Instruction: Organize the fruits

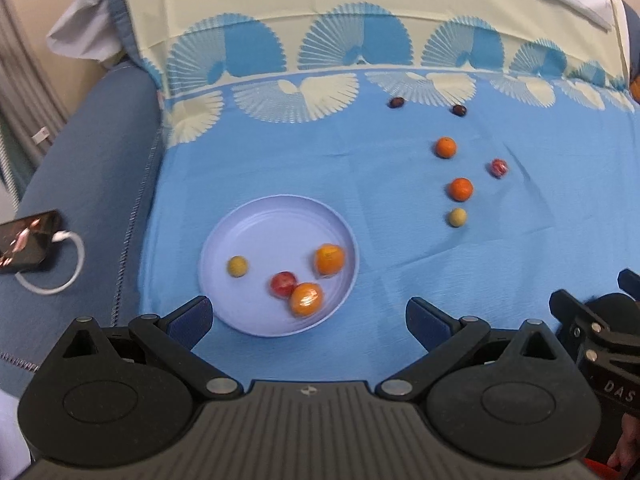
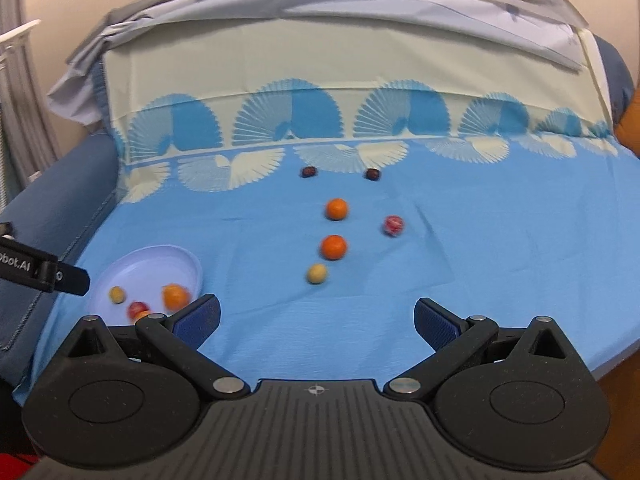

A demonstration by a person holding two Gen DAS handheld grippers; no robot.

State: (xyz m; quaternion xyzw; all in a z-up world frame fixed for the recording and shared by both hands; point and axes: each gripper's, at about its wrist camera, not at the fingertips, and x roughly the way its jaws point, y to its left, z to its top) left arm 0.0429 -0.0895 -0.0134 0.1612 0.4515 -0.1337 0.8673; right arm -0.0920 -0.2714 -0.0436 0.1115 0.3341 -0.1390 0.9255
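A pale lilac plate (image 1: 256, 220) lies on the blue cloth and holds two oranges (image 1: 329, 259), a red fruit (image 1: 283, 283) and a small yellow fruit (image 1: 237, 267). My left gripper (image 1: 310, 318) is open and empty just in front of the plate. Loose on the cloth to the right lie two oranges (image 2: 333, 247), a yellow fruit (image 2: 317, 273), a red fruit (image 2: 393, 225) and two dark fruits (image 2: 309, 171). My right gripper (image 2: 316, 318) is open and empty, in front of the loose fruits. The plate (image 2: 160, 258) shows at its left.
A phone (image 1: 28, 242) with a white cable lies on the blue sofa arm at the left. The cloth-covered backrest (image 2: 320, 80) rises behind the fruits. The right gripper's body (image 1: 600, 332) is at the left view's right edge.
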